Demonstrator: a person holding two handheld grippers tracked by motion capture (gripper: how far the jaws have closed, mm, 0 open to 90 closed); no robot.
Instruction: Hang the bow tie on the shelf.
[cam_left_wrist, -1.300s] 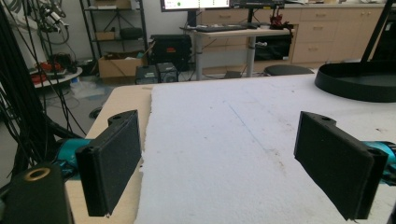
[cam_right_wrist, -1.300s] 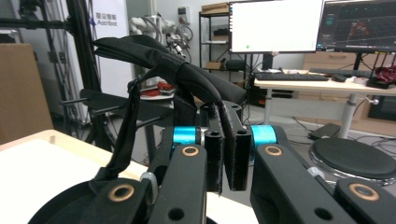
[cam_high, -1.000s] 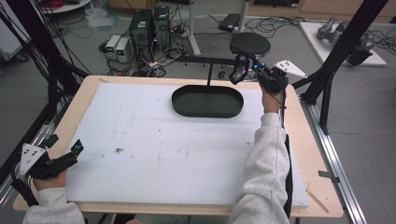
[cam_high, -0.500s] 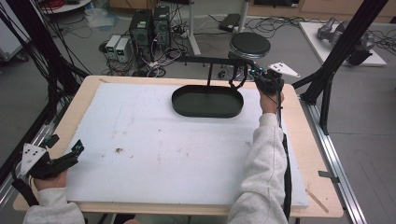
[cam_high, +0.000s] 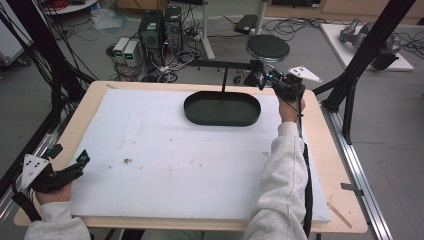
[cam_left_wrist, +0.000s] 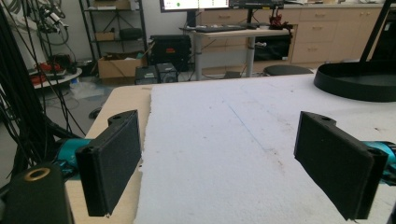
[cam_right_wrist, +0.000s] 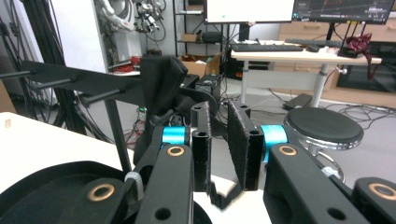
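Grey floor (cam_high: 120, 20) strewn with cables, 1 black stool (cam_high: 267, 48) (round-seated), wooden cabinets (cam_left_wrist: 336, 32) behind.

Light wooden table (cam_high: 330, 165) under a white foam sheet (cam_high: 190, 165) bearing a black oval tray (cam_high: 222, 109).

white foam board (cam_high: 165, 165): matt, faintly grainy sheet over the table, speckled with dark crumbs and scuffs.
pale wooden table (cam_high: 330, 150): smooth light plywood, dull sheen along the bare rim.
black oval tray (cam_high: 222, 109): smooth plastic-looking shell with a soft gloss on its rim.
black cloth piece (cam_right_wrist: 161, 84): limp matt fabric hanging on the thin black metal rack (cam_high: 220, 65).
right gripper (cam_right_wrist: 219, 149): jaws faced with rough black foam-like pads; glossy teal metal collars, brass-coloured inserts, matt black plastic body.
left gripper (cam_left_wrist: 229, 163): the same coarse black pads, matt.
light grey sleeve (cam_high: 285, 185): soft knit cloth.
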